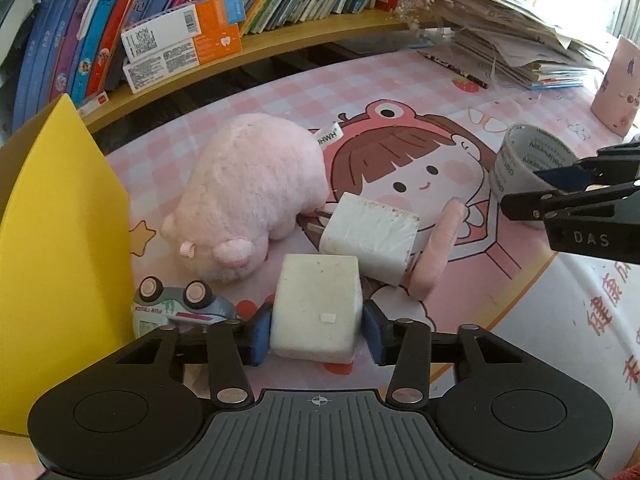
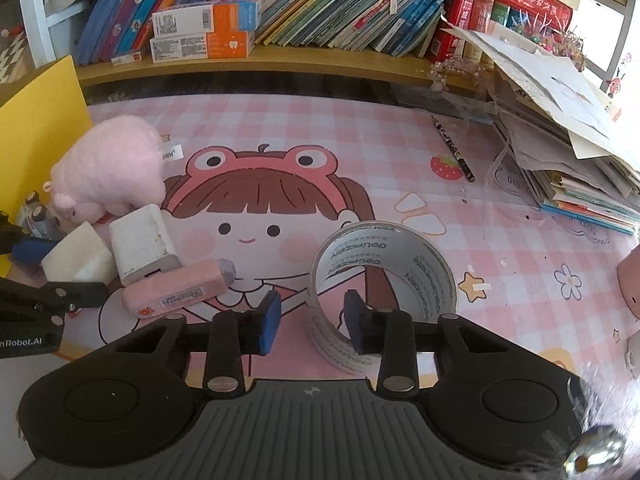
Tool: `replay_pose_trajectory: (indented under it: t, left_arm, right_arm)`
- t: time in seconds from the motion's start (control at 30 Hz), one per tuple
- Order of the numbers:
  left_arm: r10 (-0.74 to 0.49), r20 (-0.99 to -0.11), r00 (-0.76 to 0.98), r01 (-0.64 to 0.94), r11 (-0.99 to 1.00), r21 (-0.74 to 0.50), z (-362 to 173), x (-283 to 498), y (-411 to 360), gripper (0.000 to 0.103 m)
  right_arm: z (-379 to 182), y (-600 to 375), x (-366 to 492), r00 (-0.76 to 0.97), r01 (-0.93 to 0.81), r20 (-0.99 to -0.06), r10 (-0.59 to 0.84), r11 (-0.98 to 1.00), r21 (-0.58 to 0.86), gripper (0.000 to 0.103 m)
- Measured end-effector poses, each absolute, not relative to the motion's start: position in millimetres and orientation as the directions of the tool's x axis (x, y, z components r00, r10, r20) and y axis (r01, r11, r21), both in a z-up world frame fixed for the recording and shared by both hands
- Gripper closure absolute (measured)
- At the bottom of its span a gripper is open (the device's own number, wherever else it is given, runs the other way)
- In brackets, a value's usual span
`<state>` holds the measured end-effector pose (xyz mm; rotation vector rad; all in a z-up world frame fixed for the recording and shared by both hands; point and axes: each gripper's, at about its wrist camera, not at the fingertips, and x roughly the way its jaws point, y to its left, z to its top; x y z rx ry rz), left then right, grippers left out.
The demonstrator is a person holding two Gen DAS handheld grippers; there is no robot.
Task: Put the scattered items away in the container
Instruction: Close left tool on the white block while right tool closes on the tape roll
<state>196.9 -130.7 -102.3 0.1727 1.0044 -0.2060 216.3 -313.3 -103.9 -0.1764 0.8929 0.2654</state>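
A white foam block (image 1: 316, 308) sits between the blue pads of my left gripper (image 1: 318, 332), which is shut on it just above the pink mat. My right gripper (image 2: 314, 320) straddles the near wall of a clear tape roll (image 2: 400, 256) standing on its edge. One pad is inside the ring and the other is outside with a gap showing, so it is open. A pink plush pig (image 1: 256, 192), a white charger (image 1: 368, 236), a pink eraser case (image 1: 436, 248) and a toy car (image 1: 180, 304) lie around the block. The yellow container (image 1: 60, 260) stands at the left.
A wooden shelf (image 2: 280, 64) of books and boxes runs along the back. A leaning stack of papers (image 2: 560, 140) fills the back right, with a pencil (image 2: 452, 148) beside it. A pink cup (image 1: 616, 88) stands at the far right.
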Motion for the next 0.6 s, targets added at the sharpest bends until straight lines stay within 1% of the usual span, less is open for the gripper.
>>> replay_pose_trajectory:
  t: [0.07, 0.1, 0.2, 0.37, 0.6]
  left_arm:
    - [-0.095, -0.849, 0.520, 0.254, 0.966, 0.048, -101, 196, -130, 0.063]
    - [-0.099, -0.849, 0.519, 0.254, 0.966, 0.043, -101, 196, -129, 0.065]
    - [-0.110, -0.847, 0.520, 0.258, 0.966, 0.033, -98, 193, -128, 0.067]
    - [-0.128, -0.827, 0.548, 0.273, 0.961, 0.033, -87, 183, -127, 0.069]
    - [-0.162, -0.797, 0.582, 0.298, 0.954, 0.023, -67, 163, -124, 0.070]
  right_arm:
    - [-104, -312, 215, 0.591, -0.306, -0.791, 0.157, 0.951, -0.039, 0.080]
    - [-103, -311, 215, 0.589, -0.307, -0.792, 0.159, 0.951, -0.037, 0.086]
    - [-102, -311, 212, 0.580, -0.309, -0.795, 0.177, 0.951, -0.014, 0.094]
    - [-99, -309, 202, 0.574, -0.316, -0.797, 0.189, 0.949, -0.004, 0.095]
    - [-88, -310, 181, 0.565, -0.319, -0.790, 0.238, 0.946, 0.057, 0.096]
